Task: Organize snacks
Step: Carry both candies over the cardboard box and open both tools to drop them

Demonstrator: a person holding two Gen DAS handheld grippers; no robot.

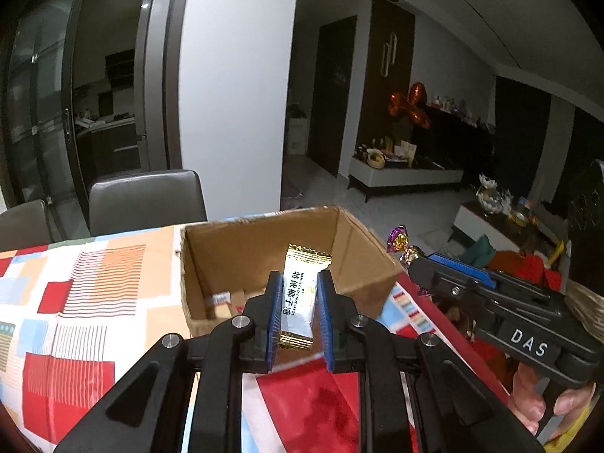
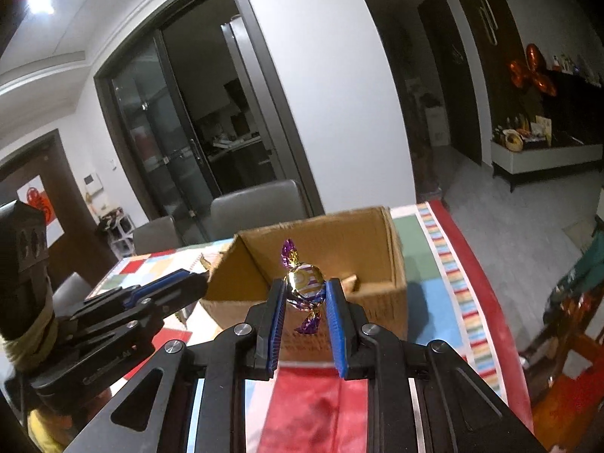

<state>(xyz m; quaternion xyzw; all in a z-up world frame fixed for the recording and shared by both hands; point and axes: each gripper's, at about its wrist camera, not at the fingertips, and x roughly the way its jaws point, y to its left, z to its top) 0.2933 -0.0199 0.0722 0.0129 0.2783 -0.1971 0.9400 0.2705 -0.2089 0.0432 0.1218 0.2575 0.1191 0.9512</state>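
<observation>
a: what is the left hand-held gripper holding?

b: its blue ribbed pads are clamped on one flat white packet with shiny gold crimped ends and dark writing. it hangs in the air in front of the box.

a: and the right hand-held gripper?

b: it is clamped on one round candy. the wrapper is shiny gold with stripes and has purple twisted ends, one up and one down. it also hangs just in front of the box.

a: what is the box like?

b: one brown cardboard box, open on top, with plain rough walls. it sits at the far part of the surface. a few small things lie at the bottom, too blurry to count.

a: and the surface?

b: it has a smooth cloth with red, orange, blue and white squares and thin stripes.

a: what about the room?

b: two grey padded chairs stand behind the surface. there is a white wall, dark glass doors on the left, and a shiny orange balloon far off to the right. the floor is pale.
</observation>
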